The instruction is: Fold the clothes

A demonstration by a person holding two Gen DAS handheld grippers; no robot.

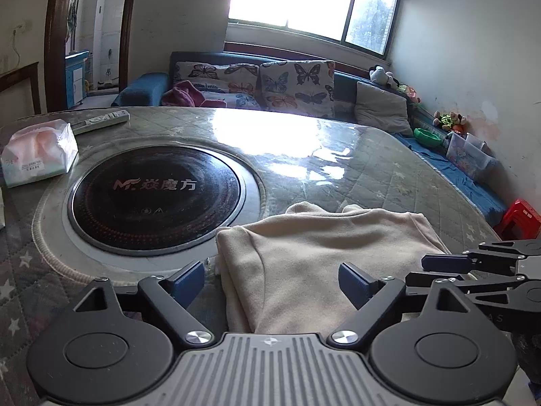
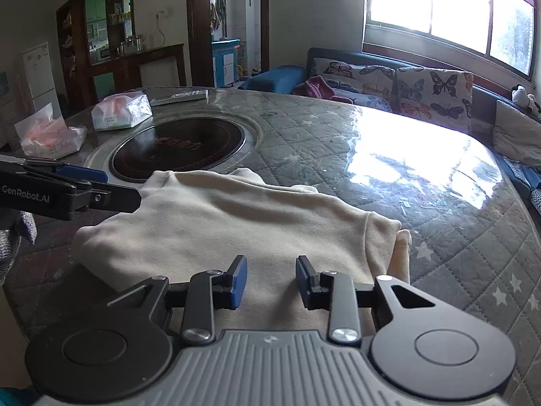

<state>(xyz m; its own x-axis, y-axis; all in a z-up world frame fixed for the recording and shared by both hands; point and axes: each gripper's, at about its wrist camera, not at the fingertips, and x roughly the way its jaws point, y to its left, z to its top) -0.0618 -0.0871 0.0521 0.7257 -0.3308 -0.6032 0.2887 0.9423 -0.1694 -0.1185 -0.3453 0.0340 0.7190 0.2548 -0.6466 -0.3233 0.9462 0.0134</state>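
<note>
The cream garment lies folded on the desk, at the near edge, spread flat in a roughly rectangular bundle with its layered edges stacked at the 3 o'clock side in the right wrist view.

Left tongs: spread wide. One blue pad sits over the desk surface just off the garment's 9 o'clock edge; the other pad sits above the cloth. Nothing is held between them. In the right wrist view the left tongs enter from 9 o'clock, their tip near the garment's far left corner.

Right tongs: partly spread, with a clear gap between the blue pads. They sit low over the near middle of the garment; no cloth is pinched between the pads. In the left wrist view the right tongs appear at 3 o'clock, beside the garment's right edge.

Desk features: a round black cooktop is set into the desk at 10 o'clock from the garment; the garment's far left corner reaches its metal rim. A tissue pack lies beyond the cooktop at 10 o'clock, with a remote control just behind it. A second tissue pack lies at the desk's far left edge in the right wrist view. A sofa with butterfly cushions stands behind the desk at 12 o'clock, below the window.
</note>
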